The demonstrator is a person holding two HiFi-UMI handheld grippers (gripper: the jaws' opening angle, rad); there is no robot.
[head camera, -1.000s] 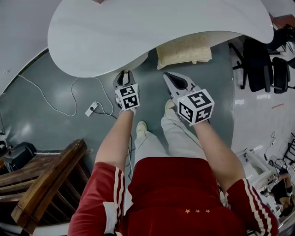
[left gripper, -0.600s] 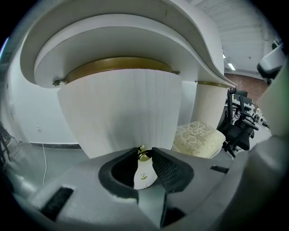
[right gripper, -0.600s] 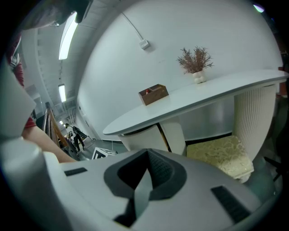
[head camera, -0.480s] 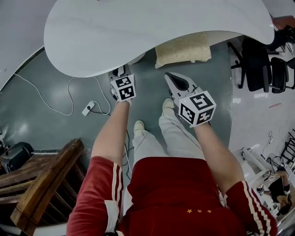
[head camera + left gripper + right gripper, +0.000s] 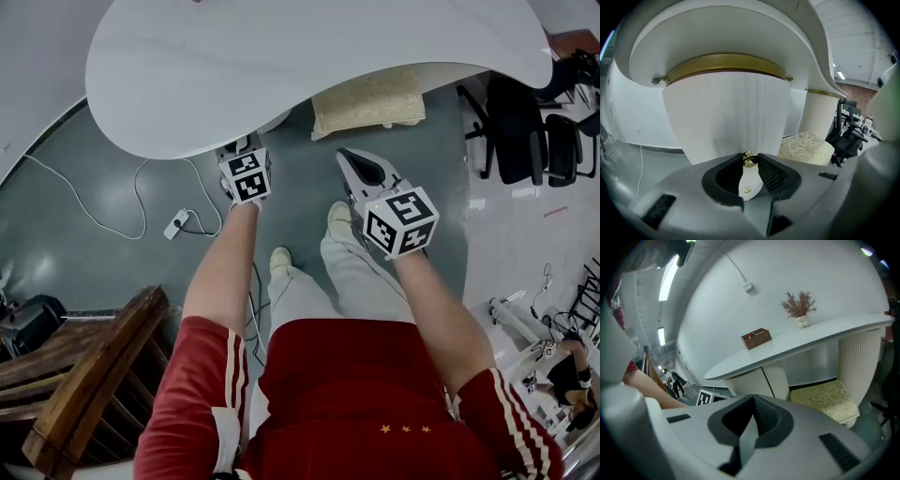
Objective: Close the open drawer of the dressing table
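The dressing table's white top (image 5: 309, 66) fills the upper part of the head view. Under it, the curved white fluted drawer front (image 5: 726, 117) with a gold band along its top fills the left gripper view; only a sliver of it (image 5: 274, 121) shows past the tabletop's edge. My left gripper (image 5: 750, 165) is shut on the drawer's small gold knob (image 5: 749, 161), and it sits at the table's edge (image 5: 242, 150). My right gripper (image 5: 361, 169) hangs apart to the right, above the floor, jaws shut on nothing (image 5: 752, 420).
A cream patterned stool (image 5: 368, 101) stands under the table, right of the drawer. A white power strip (image 5: 176, 224) and cables lie on the grey floor at left. A wooden chair (image 5: 84, 375) is at lower left, black office chairs (image 5: 525, 122) at right. A brown box (image 5: 756, 338) and a dried plant (image 5: 800, 305) stand on the tabletop.
My left gripper has moved toward the table with the knob in it, and the drawer front has slid further under the tabletop. The right gripper has stayed put.
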